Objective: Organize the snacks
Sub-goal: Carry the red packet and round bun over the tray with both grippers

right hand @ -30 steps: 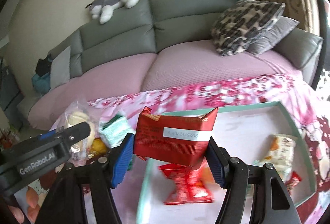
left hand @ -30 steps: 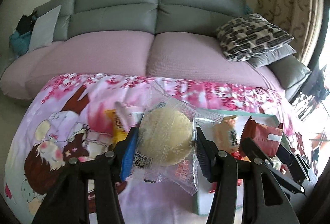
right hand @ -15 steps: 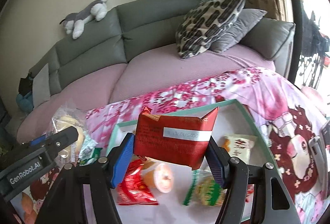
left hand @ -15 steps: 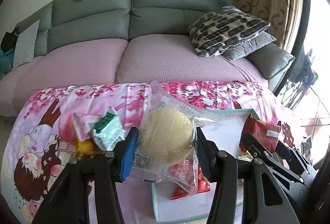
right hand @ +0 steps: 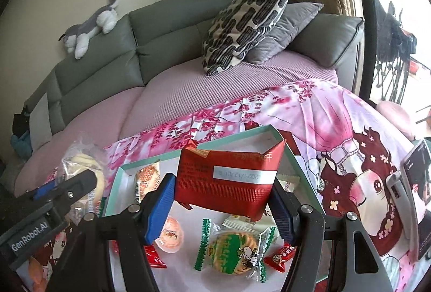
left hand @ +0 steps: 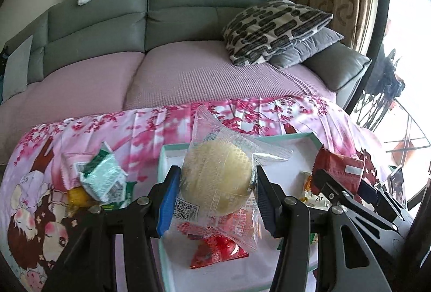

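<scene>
Two tongs [left hand: 215,197], one tray [right hand: 307,171], two cushions [left hand: 274,28]

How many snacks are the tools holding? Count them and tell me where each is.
2. A clear-wrapped round cake is clamped in the left tool; a red packet is clamped in the right tool.

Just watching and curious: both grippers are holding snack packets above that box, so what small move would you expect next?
Probably lower and release. The left gripper grips a clear-wrapped round yellow cake, the right gripper a red foil packet, both above the white, teal-rimmed box where other snacks already lie.
</scene>
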`<action>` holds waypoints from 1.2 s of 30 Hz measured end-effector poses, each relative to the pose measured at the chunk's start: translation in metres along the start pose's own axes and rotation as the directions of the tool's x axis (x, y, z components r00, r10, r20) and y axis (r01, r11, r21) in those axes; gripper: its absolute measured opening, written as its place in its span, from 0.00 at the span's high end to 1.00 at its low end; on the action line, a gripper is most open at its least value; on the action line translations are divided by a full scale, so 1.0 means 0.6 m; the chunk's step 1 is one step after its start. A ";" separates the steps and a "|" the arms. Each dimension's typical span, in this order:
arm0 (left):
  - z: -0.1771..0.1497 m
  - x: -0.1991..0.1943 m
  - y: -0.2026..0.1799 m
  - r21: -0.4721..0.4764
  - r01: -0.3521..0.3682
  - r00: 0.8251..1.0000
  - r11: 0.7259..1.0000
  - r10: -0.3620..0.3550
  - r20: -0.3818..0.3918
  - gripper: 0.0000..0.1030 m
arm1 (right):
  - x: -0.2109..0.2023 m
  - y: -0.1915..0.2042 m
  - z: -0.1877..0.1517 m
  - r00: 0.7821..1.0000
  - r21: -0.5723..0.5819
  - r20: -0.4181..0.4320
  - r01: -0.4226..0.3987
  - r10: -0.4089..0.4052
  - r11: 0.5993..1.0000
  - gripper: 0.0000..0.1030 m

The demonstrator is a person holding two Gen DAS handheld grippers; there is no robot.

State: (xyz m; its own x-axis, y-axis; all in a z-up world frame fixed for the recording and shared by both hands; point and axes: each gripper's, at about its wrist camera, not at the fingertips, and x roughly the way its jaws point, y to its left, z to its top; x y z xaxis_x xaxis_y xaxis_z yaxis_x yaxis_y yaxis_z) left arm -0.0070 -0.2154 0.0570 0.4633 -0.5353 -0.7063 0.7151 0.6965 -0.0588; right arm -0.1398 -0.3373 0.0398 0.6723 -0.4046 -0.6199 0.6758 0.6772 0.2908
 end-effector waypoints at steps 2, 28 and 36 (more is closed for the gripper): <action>-0.002 0.012 -0.006 0.001 0.002 1.000 1.000 -0.002 -0.011 0.47 | 0.007 -0.002 -0.003 1.000 -0.001 -0.009 0.000 0.000 1.000 0.32; -0.013 0.085 -0.040 0.017 -0.012 1.000 1.000 0.012 -0.024 0.47 | 0.062 -0.039 -0.025 0.994 0.025 -0.092 0.063 -0.060 0.998 0.32; -0.015 0.096 -0.052 0.027 -0.007 0.999 1.000 0.008 -0.038 0.46 | 0.077 -0.041 -0.032 0.991 0.024 -0.119 0.070 -0.067 0.997 0.32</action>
State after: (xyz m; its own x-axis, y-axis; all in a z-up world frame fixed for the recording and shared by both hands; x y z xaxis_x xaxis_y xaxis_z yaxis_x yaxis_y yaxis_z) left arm -0.0073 -0.2637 0.0117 0.4488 -0.5116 -0.7327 0.7258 0.6870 -0.0351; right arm -0.1312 -0.3607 -0.0101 0.5850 -0.3730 -0.7202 0.7283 0.6324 0.2641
